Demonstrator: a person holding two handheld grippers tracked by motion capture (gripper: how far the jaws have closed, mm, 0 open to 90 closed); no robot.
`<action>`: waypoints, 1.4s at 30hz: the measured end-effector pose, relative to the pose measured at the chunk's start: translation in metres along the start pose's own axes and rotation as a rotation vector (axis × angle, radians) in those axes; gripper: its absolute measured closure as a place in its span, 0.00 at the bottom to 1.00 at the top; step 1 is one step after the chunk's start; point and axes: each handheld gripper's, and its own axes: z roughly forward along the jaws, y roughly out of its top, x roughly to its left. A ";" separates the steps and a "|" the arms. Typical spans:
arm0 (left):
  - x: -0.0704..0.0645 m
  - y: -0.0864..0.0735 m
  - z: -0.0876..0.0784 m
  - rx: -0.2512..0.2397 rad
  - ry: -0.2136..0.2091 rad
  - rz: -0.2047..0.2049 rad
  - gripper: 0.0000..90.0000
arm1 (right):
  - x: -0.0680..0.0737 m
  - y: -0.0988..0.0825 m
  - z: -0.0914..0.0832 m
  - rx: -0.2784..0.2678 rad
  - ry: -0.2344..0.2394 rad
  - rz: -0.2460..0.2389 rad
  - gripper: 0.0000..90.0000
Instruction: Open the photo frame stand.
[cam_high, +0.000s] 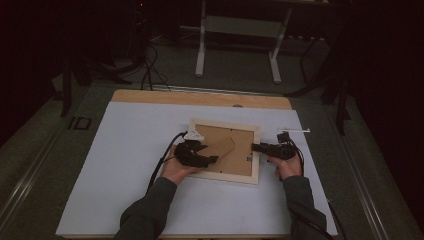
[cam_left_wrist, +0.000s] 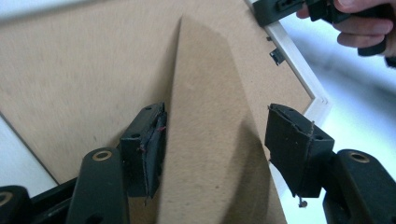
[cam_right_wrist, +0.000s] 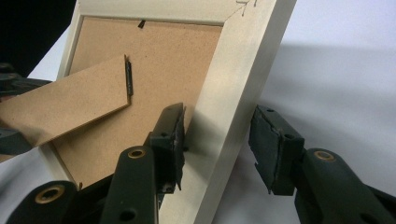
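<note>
A pale wooden picture frame (cam_high: 258, 150) lies face down near the middle of a white table sheet (cam_high: 125, 165), its brown fibreboard backing (cam_high: 212, 137) turned up and its easel stand (cam_high: 220, 148) lifted off the backing. The person's left gripper (cam_high: 207, 159) reaches over the frame's near left part; in the left gripper view its jaws are spread on either side of the raised stand (cam_left_wrist: 210, 116), one pad (cam_left_wrist: 152, 144) right against the stand's edge and the other well clear of it, so nothing is pinched. The right gripper (cam_high: 257, 147) comes in level from the frame's right side. In the right gripper view its jaws straddle the frame's right rail (cam_right_wrist: 233, 93): the inner pad (cam_right_wrist: 173, 135) sits at the rail's inner edge over the backing (cam_right_wrist: 163, 60), while the outer pad (cam_right_wrist: 268, 140) stands apart from the wood, the jaws parted rather than clamped. A small black hanger clip (cam_right_wrist: 129, 77) marks the stand's hinge end. Beyond the table stands a grey metal stand (cam_high: 240, 30) on the dark floor.
</note>
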 end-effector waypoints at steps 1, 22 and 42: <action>0.002 -0.001 0.001 0.011 -0.009 -0.009 0.43 | 0.001 0.000 0.000 -0.003 -0.001 -0.004 0.62; 0.002 0.004 -0.002 0.127 -0.083 0.012 0.55 | 0.008 -0.003 -0.007 -0.037 -0.011 -0.047 0.62; 0.002 0.005 -0.008 0.147 -0.088 0.025 0.57 | 0.012 -0.005 -0.011 -0.051 -0.013 -0.064 0.62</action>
